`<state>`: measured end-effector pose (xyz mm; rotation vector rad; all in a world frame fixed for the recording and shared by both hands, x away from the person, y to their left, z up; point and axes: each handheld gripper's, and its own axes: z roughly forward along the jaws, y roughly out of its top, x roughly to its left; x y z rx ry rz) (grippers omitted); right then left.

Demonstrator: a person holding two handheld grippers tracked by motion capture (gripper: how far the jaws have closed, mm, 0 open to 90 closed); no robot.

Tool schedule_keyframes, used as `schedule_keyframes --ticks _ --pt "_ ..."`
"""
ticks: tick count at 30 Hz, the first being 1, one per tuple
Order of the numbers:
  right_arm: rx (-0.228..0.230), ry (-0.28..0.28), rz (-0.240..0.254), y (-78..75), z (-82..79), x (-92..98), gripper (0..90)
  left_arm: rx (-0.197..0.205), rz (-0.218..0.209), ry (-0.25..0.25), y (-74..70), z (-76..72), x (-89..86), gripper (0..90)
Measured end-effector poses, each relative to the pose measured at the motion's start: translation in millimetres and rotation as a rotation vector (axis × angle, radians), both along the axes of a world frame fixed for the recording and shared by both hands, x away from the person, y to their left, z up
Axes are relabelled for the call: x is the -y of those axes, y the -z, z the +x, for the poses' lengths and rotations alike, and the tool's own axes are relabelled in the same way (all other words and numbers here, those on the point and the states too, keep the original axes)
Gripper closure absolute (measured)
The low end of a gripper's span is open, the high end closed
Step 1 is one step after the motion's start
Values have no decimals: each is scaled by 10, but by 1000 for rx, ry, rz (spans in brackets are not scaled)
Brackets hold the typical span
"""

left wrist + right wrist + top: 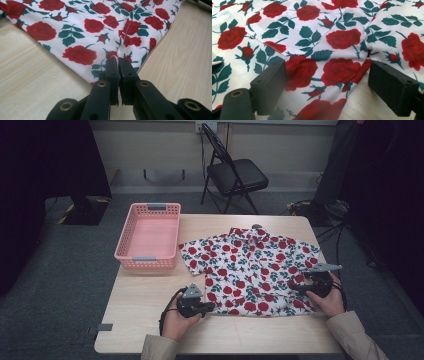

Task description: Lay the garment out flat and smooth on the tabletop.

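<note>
Rose-print shirt (250, 270) lies flat on the table (145, 310), unfolded; pink basket (149, 236) beside it holds nothing. Our left gripper (118, 62) pinches the hem corner; our right gripper (327, 82) is spread over the hem, not gripping. Folding and binning remain, we reckon.

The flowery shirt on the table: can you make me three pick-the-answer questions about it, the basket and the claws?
1. Where is the basket?
A. left of the shirt
B. on the chair
C. under the table

2. What colour are the shirt's flowers?
A. blue
B. red
C. yellow

3. How is the left claw?
A. wide open
B. shut on the shirt's hem
C. holding the basket

Answers: 1 A, it sits on the table beside the shirt. 2 B, red roses with green leaves. 3 B, its jaws pinch the cloth edge.
</note>
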<state>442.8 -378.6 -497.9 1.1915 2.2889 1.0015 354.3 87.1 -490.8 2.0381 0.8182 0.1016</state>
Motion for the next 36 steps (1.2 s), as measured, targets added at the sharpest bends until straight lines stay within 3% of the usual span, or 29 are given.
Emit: schedule_keyframes --ticks 11,14,16,20,26,31,35,36 --pt "0 0 0 0 0 0 148 1 -28 -28 -14 -51 -77 814" --pt "-1 1 0 0 0 0 148 28 -56 -51 -40 -30 -57 691" --pt "0 0 0 0 0 0 148 57 -47 -61 -64 9 -16 617" --pt "0 0 0 0 0 0 148 78 -36 -54 -70 106 138 570" --pt "0 0 0 0 0 0 148 35 -17 16 43 193 491 610" --pt "0 0 0 0 0 0 148 12 33 56 82 183 597 735" --pt "0 0 0 0 0 0 148 31 66 89 54 113 623 890" --pt "0 0 0 0 0 0 148 35 61 93 42 93 623 893"
